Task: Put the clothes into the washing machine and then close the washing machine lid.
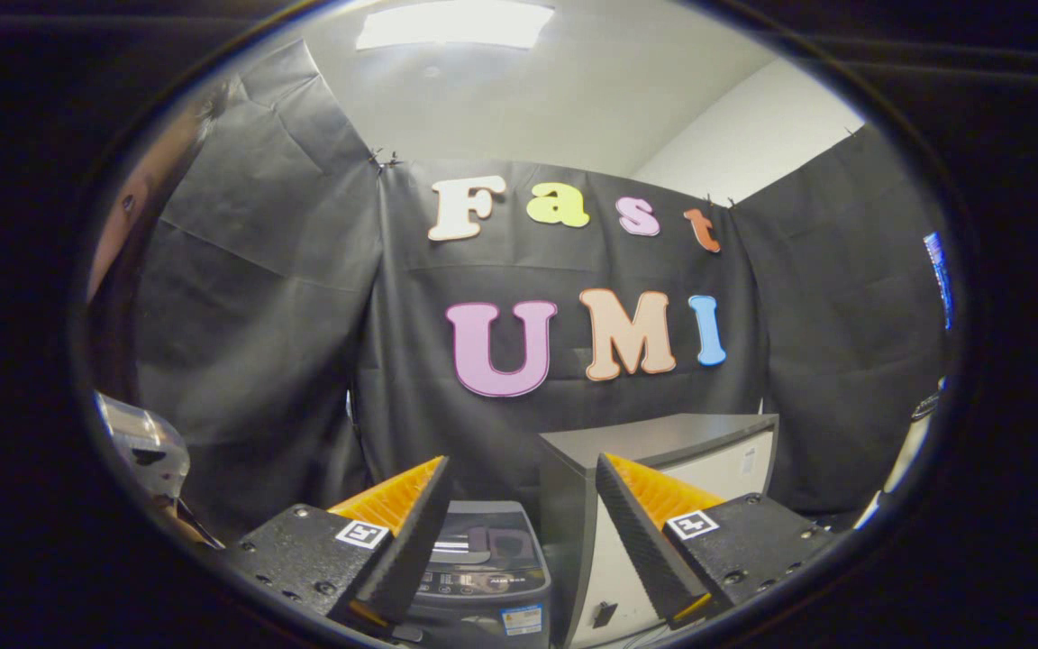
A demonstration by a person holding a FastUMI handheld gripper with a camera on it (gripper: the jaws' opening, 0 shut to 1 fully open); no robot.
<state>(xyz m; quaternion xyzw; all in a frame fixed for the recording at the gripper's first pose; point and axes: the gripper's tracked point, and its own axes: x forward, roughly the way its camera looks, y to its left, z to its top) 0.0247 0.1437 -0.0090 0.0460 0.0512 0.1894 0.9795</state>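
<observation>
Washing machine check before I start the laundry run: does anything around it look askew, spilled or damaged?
Nothing stands out. The washing machine sits upright between the open gripper fingers, beside a grey cabinet that also stands square. No spill or damage shows; its lid looks down, though the glare makes that uncertain.

The washing machine is a small dark grey top-loader standing just beside a taller grey cabinet, on that cabinet's left and lower than its top. Its lid looks closed and lies flat, with a control panel along the near edge and a sticker on the front.
</observation>
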